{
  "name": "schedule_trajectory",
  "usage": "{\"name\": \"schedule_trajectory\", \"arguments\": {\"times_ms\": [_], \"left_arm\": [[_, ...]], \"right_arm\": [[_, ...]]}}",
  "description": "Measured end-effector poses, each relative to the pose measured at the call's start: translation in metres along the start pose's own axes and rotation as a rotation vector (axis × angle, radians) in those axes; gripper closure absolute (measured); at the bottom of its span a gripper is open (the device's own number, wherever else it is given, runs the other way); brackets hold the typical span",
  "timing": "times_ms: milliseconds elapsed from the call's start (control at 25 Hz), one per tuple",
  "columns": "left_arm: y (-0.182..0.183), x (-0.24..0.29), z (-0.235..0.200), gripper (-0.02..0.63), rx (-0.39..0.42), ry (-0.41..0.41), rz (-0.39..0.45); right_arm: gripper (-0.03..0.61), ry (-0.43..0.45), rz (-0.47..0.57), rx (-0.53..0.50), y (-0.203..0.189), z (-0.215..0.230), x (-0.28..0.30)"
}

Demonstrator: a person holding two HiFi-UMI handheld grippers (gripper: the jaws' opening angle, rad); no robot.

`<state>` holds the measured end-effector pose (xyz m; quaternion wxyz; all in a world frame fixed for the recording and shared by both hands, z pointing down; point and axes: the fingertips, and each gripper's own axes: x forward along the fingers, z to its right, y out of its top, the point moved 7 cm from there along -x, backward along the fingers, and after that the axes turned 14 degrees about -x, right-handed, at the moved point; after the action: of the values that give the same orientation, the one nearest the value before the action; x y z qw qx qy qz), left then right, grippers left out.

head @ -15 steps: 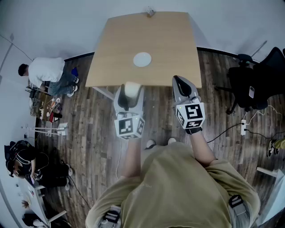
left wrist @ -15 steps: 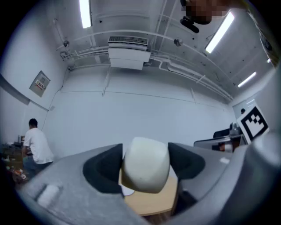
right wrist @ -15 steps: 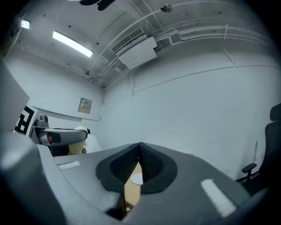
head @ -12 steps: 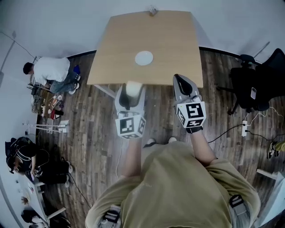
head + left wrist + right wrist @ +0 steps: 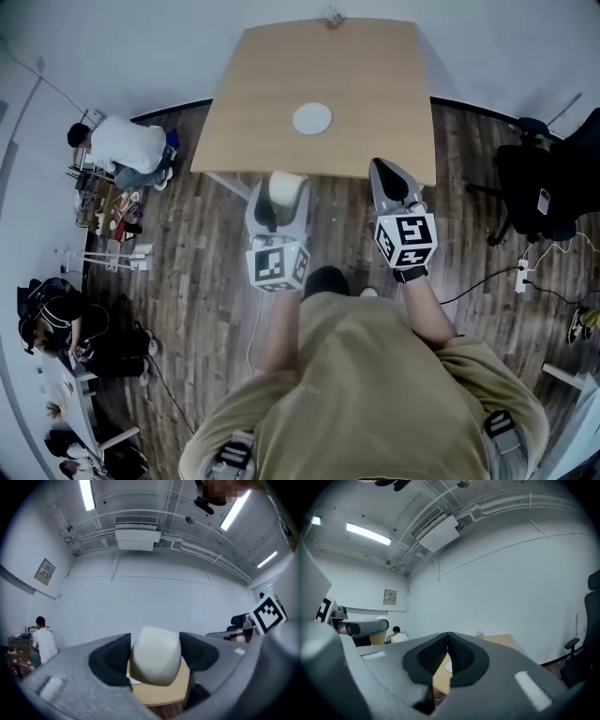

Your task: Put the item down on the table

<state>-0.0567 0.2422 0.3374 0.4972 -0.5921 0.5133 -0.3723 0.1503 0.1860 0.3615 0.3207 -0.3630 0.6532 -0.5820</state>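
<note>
Cream item (image 5: 156,660) gripped in left tongs (image 5: 155,652), right tongs (image 5: 448,654) closed

pale rounded block (image 5: 155,655), held above table (image 5: 281,84) edge

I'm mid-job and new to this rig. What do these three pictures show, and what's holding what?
There's no robot here: a person holds a two-jaw gripper in each hand. The head view looks steeply down from a camera on the person's head. The other two views ride on the grippers and look along their jaws.

The left gripper is clamped on a pale rounded item. It is held in the air by the near edge of the table, not yet put down. The right gripper has its jaws together with nothing between them.

A white disc lies on the table. The checkered cubes are part of the grippers.
</note>
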Motion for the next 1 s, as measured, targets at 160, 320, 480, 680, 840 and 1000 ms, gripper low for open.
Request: {"name": "schedule_trajectory", "arguments": {"times_ms": [160,320,480,680,840,1000], "left_arm": [[0.0,0.026,-0.013,0.291,-0.011,-0.008,0.002],[0.001,0.055,-0.029,0.291,-0.019,-0.013,0.004],[-0.001,0.08,-0.06,0.291,-0.048,-0.005,-0.008],[0.011,0.109,-0.112,0.291,-0.07,0.019,0.015],[0.022,0.128,-0.147,0.291,-0.084,0.026,0.033],[0.03,0.139,-0.184,0.291,-0.097,0.006,0.037]], "right_arm": [[0.572,0.014,-0.004,-0.014,-0.002,0.004,0.022],[0.572,0.031,-0.028,-0.005,-0.006,0.008,0.056],[0.572,0.051,-0.058,-0.003,-0.013,-0.001,0.098],[0.572,0.081,-0.059,-0.027,-0.008,-0.017,0.156],[0.572,0.082,-0.066,-0.04,-0.004,-0.025,0.197],[0.572,0.054,-0.064,-0.05,0.001,-0.044,0.23]]}}
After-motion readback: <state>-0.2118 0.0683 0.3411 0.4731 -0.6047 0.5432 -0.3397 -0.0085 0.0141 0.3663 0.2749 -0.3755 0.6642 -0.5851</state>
